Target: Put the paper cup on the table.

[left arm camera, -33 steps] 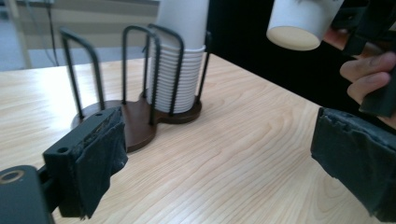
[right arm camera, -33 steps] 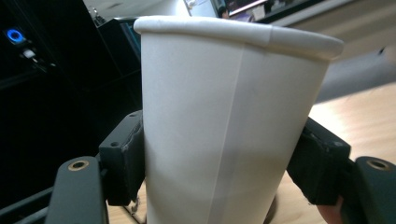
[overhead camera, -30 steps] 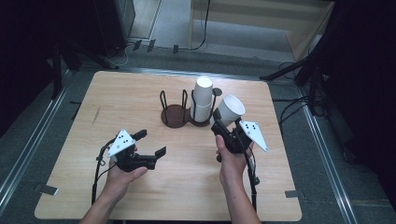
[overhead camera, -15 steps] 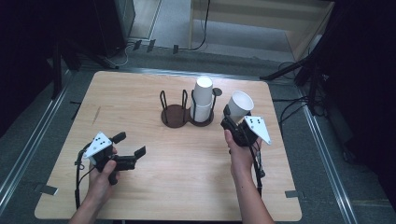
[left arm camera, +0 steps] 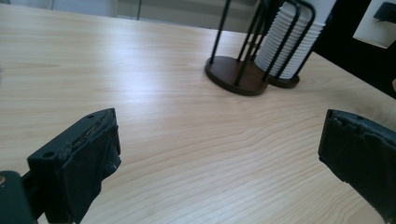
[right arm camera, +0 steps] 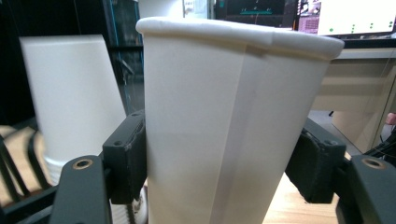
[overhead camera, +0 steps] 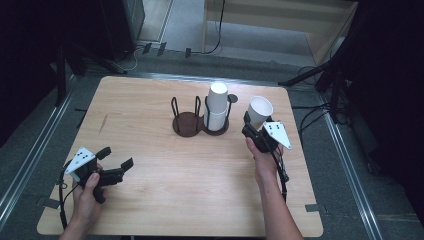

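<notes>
Table point(overhead camera: 165, 165): we log a bare wooden top beneath both sets of jaws. Nothing on it has shifted over the last second; the movement is in the hands.

Cup holder point(overhead camera: 186, 122): a dark two-ring wire stand, ahead of the left jaws and to the left of the right jaws. Its near ring is empty; the other carries the cup stack point(overhead camera: 216, 107), inverted white cups, unchanged.

Left gripper point(overhead camera: 116, 165): we record it drawn back from mid-table toward the near left corner, well apart from the stand. Its jaws stand wide apart, nothing between them, above bare wood point(left arm camera: 196, 154).

Right gripper point(overhead camera: 255, 131): it has eased a little away from the stack, to the right. Its jaws are closed on a single paper cup point(right arm camera: 229, 121), mouth up, pads pressing either side of the lower wall.

Paper cup, position: between the right jaws, off the table, just beside the stack. We judge that one cup has been separated and the left hand is standing clear.
</notes>
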`<state>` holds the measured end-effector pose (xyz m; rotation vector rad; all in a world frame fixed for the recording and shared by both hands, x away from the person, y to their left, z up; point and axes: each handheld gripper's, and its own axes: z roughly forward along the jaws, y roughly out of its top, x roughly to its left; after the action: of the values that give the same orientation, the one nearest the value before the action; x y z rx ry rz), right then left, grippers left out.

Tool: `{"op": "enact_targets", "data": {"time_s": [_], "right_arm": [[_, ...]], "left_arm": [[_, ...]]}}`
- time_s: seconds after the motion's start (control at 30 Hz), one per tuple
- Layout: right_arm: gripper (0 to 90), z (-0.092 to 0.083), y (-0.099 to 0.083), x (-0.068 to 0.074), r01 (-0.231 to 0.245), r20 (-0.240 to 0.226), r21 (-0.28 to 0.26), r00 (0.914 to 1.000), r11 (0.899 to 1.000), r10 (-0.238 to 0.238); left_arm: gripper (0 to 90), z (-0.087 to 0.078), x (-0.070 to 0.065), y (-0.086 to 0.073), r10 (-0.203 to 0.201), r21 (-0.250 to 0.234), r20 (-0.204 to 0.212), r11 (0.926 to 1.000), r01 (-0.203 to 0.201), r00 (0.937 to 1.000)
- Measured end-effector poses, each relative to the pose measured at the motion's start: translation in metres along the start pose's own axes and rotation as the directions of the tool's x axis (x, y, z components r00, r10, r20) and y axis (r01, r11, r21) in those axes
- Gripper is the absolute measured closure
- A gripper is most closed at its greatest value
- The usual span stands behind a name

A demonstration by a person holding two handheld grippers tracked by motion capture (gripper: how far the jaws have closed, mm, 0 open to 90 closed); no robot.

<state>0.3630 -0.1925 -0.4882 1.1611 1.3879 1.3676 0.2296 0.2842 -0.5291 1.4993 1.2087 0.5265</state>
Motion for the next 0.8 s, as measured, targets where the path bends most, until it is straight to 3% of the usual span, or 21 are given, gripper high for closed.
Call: {"op": "enact_targets", "data": {"time_s": [0.23, 0.3, 0.43, 0.53, 0.67, 0.8], "right_arm": [[30.4, 0.016, -0.019, -0.015, 0.007, 0.050, 0.030, 0.9987, 1.000, -0.008], [30.3, 0.020, -0.026, -0.020, 0.043, 0.070, 0.049, 0.9965, 0.998, -0.046], [30.0, 0.025, -0.035, -0.024, 0.090, 0.061, 0.081, 0.9936, 0.993, -0.095], [29.8, 0.028, -0.039, -0.026, 0.108, 0.051, 0.098, 0.9922, 0.989, -0.113], [29.8, 0.032, -0.047, -0.029, 0.103, 0.046, 0.130, 0.9929, 0.986, -0.110], [29.6, 0.037, -0.048, -0.029, 0.113, 0.057, 0.159, 0.9907, 0.981, -0.123]], "left_arm": [[0.0, -0.016, 0.018, -0.006, -0.039, -0.011, -0.063, 0.9992, 0.039, 0.9972], [0.0, -0.018, 0.022, -0.007, -0.039, -0.007, -0.075, 0.9992, 0.039, 0.9964], [0.0, -0.023, 0.035, -0.009, -0.065, -0.007, -0.089, 0.9979, 0.065, 0.9939], [0.0, -0.027, 0.040, -0.009, -0.053, -0.009, -0.116, 0.9986, 0.053, 0.9918], [0.0, -0.030, 0.046, -0.009, -0.050, -0.009, -0.137, 0.9987, 0.050, 0.9893], [0.0, -0.028, 0.048, -0.013, -0.059, 0.000, -0.129, 0.9982, 0.060, 0.9899]]}}
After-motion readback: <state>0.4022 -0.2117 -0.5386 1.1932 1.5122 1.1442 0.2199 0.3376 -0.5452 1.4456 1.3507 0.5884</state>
